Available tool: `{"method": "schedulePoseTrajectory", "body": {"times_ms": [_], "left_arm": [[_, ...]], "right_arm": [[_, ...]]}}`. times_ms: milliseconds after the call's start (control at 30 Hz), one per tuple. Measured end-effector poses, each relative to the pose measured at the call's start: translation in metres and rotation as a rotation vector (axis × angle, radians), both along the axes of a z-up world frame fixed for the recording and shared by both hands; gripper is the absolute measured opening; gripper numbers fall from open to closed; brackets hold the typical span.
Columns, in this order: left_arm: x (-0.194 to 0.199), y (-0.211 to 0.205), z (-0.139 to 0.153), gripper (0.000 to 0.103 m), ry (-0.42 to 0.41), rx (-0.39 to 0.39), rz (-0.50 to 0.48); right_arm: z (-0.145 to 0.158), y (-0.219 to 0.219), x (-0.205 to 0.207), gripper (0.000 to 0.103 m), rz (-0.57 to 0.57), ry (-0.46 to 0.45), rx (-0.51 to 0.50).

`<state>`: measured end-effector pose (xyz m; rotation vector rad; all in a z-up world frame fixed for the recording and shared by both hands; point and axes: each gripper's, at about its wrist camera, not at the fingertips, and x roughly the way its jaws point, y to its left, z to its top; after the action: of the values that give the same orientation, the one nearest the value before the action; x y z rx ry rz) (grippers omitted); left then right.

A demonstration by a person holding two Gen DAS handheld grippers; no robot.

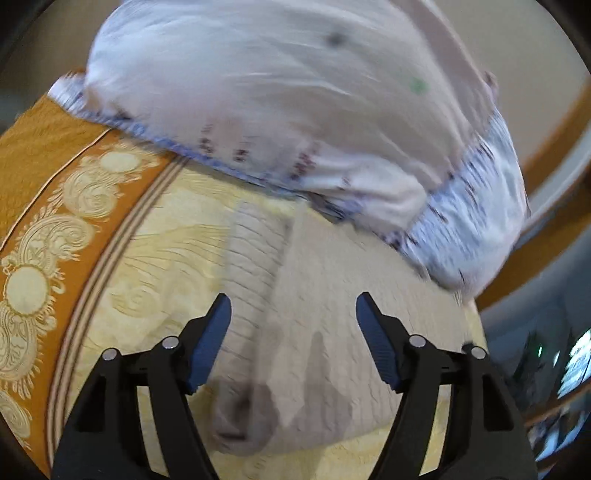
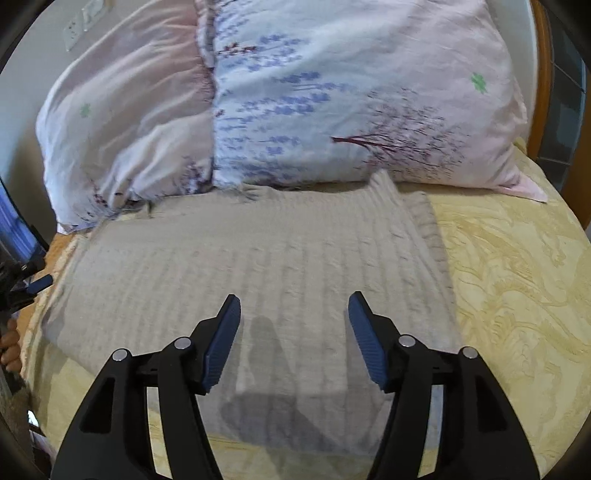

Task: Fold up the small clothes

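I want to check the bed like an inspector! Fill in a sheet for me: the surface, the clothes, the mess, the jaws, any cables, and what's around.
Surface: a bed with a pale yellow patterned bedspread; an orange patterned border runs along one side.
Job's things: one grey knit garment lies flat on the bedspread, partly folded, its far edge by the pillows.
Clutter: two floral pillows at the head of the bed.
Grippers: left gripper with jaws open over the garment, nothing between them; right gripper the same.
Cables: nothing seen.
Surroundings: wooden bed frame behind the pillows, wall sockets on the wall.
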<state>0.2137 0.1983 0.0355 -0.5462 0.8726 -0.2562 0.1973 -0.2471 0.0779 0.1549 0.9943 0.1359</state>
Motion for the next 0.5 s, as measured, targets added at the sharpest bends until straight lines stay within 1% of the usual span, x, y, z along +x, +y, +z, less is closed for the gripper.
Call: {"method": "schedulePoseTrajectory", "body": {"times_ms": [67, 133, 267, 400, 500], "left_arm": [[0.009, 0.012, -0.008, 0.07, 0.048, -0.058, 0.025], [0.016, 0.017, -0.015, 0.07, 0.077, -0.089, 0.035], [0.025, 0.016, -0.023, 0.07, 0.101, -0.087, 0.034], [0.033, 0.018, -0.032, 0.07, 0.132, -0.122, 0.037], [0.036, 0.016, -0.033, 0.069, 0.125, -0.138, 0.036]], "right_arm": [[-0.001, 0.008, 0.001, 0.063, 0.014, 0.0, -0.002], [-0.003, 0.017, 0.001, 0.063, 0.031, -0.001, -0.015], [-0.009, 0.03, 0.003, 0.065, 0.049, 0.007, -0.033], [-0.013, 0.033, 0.004, 0.068, 0.054, 0.014, -0.037], [-0.014, 0.033, 0.004, 0.068, 0.056, 0.012, -0.038]]}}
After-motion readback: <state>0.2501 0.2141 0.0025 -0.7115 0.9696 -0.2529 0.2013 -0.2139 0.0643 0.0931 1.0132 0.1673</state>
